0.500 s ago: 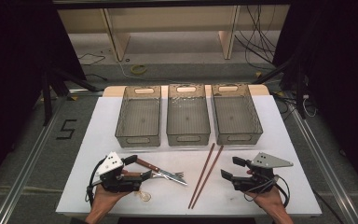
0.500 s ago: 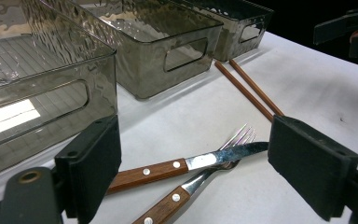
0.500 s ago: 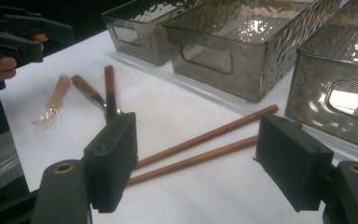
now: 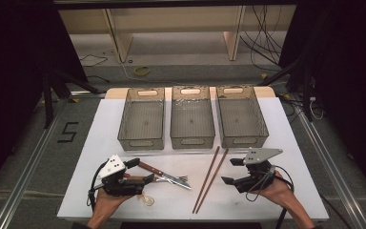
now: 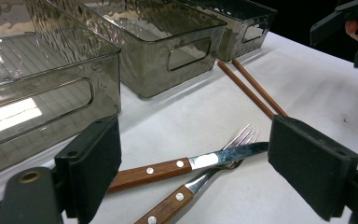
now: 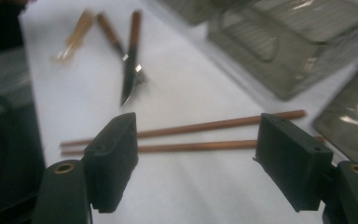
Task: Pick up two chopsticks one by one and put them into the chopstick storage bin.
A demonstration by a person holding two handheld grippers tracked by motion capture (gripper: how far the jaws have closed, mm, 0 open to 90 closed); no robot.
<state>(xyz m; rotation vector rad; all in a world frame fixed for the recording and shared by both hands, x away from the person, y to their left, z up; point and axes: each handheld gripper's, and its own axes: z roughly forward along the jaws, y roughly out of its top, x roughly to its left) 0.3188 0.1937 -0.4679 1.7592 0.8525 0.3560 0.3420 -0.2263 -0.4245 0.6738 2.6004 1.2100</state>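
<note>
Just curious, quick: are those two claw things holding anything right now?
Left gripper: open, holding nothing, near the knife.
Right gripper: open, holding nothing, facing the chopsticks.

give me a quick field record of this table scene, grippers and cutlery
left gripper: open, jaws either side of the knife and fork handles, not gripping
right gripper: open, aimed at the chopsticks, apart from them
knife: wooden handle, blade lying over the fork
fork: under the knife blade
chopsticks: pair, side by side on the table
bins: three, in a row, empty
</note>
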